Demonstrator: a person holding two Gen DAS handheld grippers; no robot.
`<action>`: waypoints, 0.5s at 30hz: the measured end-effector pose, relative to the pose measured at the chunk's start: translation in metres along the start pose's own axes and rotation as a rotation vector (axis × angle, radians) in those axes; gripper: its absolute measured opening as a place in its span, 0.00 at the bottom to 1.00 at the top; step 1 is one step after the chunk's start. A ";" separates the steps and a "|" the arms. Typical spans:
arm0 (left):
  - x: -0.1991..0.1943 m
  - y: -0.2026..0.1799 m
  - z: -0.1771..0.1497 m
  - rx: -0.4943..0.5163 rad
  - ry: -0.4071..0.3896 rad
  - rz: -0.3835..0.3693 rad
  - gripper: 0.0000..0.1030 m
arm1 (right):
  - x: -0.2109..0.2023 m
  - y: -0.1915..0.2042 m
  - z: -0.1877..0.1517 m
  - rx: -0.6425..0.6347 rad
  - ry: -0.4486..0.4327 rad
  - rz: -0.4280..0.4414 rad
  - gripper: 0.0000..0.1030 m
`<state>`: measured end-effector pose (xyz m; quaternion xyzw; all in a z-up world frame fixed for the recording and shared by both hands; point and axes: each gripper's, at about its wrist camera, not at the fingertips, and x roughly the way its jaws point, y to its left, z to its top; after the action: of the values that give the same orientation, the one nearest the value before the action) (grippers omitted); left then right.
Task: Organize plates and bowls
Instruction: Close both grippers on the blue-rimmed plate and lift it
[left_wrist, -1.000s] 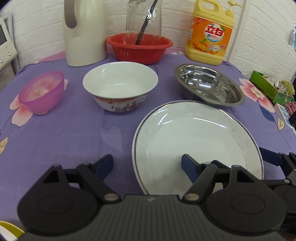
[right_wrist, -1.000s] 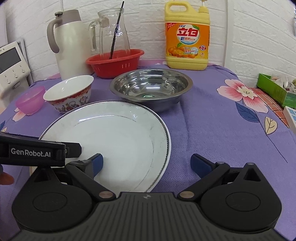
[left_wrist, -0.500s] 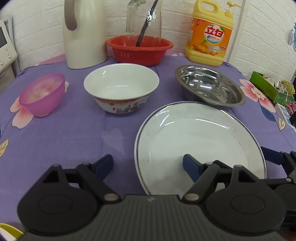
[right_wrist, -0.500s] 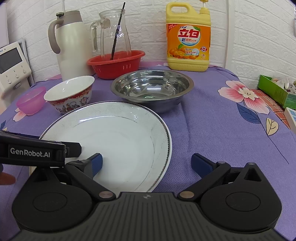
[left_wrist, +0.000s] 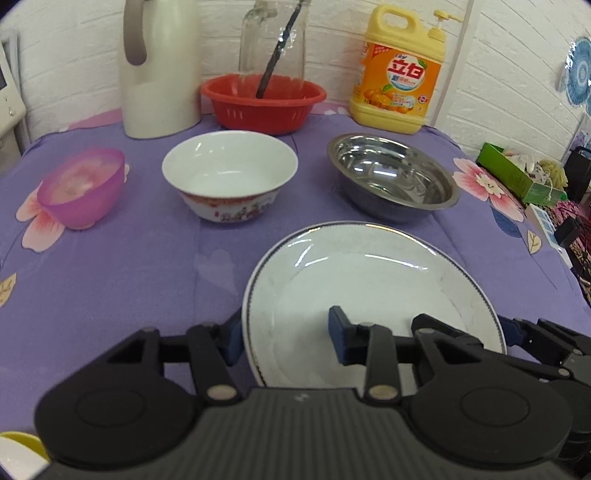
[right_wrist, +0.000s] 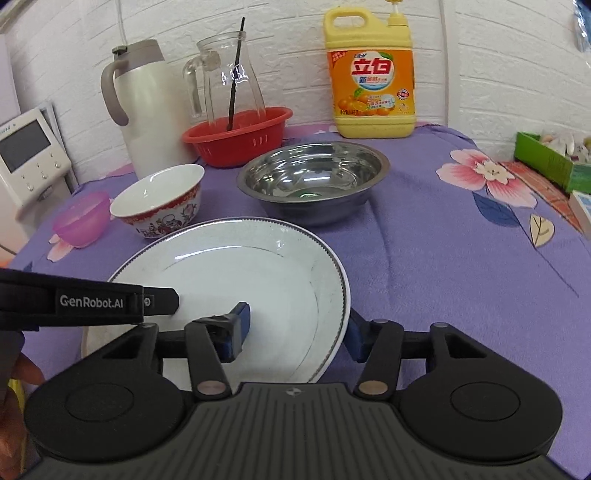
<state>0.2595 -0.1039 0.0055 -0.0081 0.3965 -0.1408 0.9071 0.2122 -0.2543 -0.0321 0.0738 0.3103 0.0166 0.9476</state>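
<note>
Left gripper (left_wrist: 286, 334) has just been closing, its jaws straddling the left rim of the white plate (left_wrist: 369, 288) near the table's front edge. Right gripper (right_wrist: 297, 323) has likewise been closing across the plate's right rim; whether either pair of pads presses the rim cannot be told.

Yellow detergent jug (right_wrist: 370, 75) at the table's far edge: orange label with large white Chinese characters "立白", a small "新" under them, and a small "Liby" mark above; finer print unreadable. Left gripper (right_wrist: 159, 301) arm, seen from the right wrist: white "GenRobot.AI". Screen device (right_wrist: 31, 155) at far left: markings too small to read.
</note>
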 end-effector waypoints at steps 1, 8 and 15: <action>-0.004 -0.001 -0.004 0.009 0.000 0.003 0.33 | -0.003 0.004 -0.004 -0.015 0.000 -0.015 0.87; -0.032 0.011 -0.029 -0.008 -0.024 -0.013 0.33 | -0.029 0.019 -0.026 -0.001 -0.017 -0.018 0.87; -0.055 0.018 -0.039 -0.019 -0.065 -0.019 0.33 | -0.048 0.034 -0.038 -0.016 -0.041 -0.018 0.87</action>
<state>0.1999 -0.0685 0.0159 -0.0251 0.3678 -0.1450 0.9182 0.1518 -0.2194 -0.0289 0.0636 0.2913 0.0092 0.9545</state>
